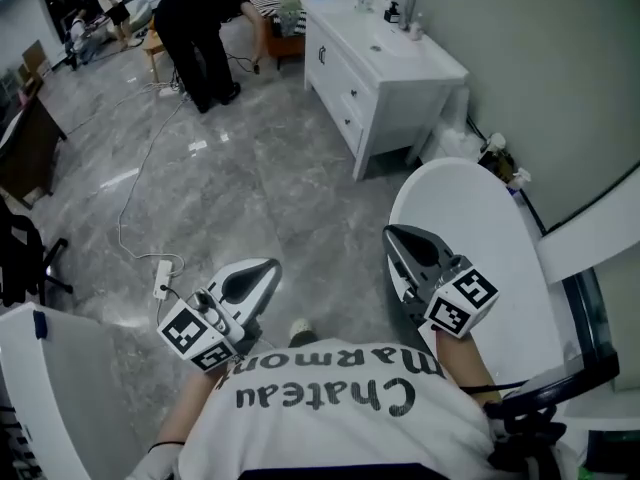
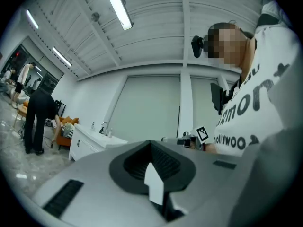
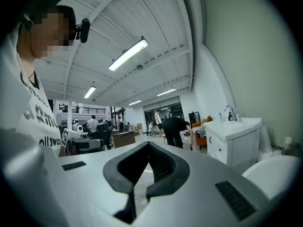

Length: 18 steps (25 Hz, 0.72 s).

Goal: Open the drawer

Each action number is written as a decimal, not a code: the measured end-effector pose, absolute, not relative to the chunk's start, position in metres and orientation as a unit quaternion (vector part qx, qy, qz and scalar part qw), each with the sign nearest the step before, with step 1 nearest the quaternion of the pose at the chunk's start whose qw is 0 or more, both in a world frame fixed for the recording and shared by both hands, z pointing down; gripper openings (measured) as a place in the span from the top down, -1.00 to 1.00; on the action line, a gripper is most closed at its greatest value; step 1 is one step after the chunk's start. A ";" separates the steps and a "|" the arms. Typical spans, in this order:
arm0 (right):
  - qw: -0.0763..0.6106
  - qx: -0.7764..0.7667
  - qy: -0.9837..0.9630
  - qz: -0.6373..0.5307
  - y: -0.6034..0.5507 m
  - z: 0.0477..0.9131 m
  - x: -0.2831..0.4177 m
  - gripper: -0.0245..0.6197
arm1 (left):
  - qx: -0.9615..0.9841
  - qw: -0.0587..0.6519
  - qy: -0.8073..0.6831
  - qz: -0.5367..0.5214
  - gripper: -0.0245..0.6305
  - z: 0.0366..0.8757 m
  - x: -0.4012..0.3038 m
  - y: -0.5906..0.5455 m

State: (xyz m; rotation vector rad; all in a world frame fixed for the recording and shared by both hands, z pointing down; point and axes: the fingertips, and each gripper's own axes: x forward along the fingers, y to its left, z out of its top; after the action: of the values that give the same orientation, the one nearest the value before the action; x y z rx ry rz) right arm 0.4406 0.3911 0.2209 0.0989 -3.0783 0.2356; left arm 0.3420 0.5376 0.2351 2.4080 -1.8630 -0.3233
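Note:
The white cabinet point(image 1: 352, 86) with drawers in its front stands against the far wall, a sink and tap on top; its drawers look closed. It also shows small in the left gripper view point(image 2: 85, 144) and the right gripper view point(image 3: 233, 144). Both grippers are held close to my body, far from the cabinet. My left gripper point(image 1: 262, 271) point(image 2: 150, 143) has its jaws together with nothing held. My right gripper point(image 1: 394, 236) point(image 3: 149, 144) is likewise shut and empty.
A white round table point(image 1: 478, 218) stands just ahead on my right. A power strip point(image 1: 162, 278) and its cable lie on the grey floor to the left. A person in black point(image 1: 205, 28) bends over beyond the cabinet. Dark furniture point(image 1: 25, 148) lines the left side.

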 end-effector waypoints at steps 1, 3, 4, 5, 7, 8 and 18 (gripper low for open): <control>0.025 0.032 -0.996 0.077 0.380 0.218 0.424 0.89 | 0.783 0.043 -0.612 -0.099 0.90 0.234 0.323 0.528; 0.023 0.034 -0.996 0.080 0.359 0.215 0.394 0.89 | 0.781 0.050 -0.615 -0.099 0.90 0.230 0.287 0.508; 0.025 0.036 -0.996 0.080 0.349 0.217 0.381 0.89 | 0.782 0.053 -0.612 -0.103 0.90 0.227 0.271 0.499; 0.027 0.039 -0.996 0.078 0.339 0.219 0.368 0.89 | 0.786 0.054 -0.607 -0.106 0.90 0.224 0.257 0.490; 0.032 0.047 -0.995 0.081 0.326 0.222 0.347 0.89 | 0.793 0.054 -0.598 -0.107 0.90 0.220 0.235 0.477; 0.034 0.050 -0.994 0.087 0.321 0.224 0.338 0.89 | 0.794 0.055 -0.596 -0.104 0.90 0.221 0.226 0.471; 0.070 0.115 -0.978 0.162 0.253 0.261 0.307 0.89 | 0.781 0.099 -0.612 -0.083 0.90 0.260 0.178 0.427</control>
State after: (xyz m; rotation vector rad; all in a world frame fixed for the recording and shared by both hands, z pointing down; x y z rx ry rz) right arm 0.3066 0.2529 0.2613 0.3451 -2.9414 0.4888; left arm 0.1775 0.4274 0.2602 2.3085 -1.8089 -0.2466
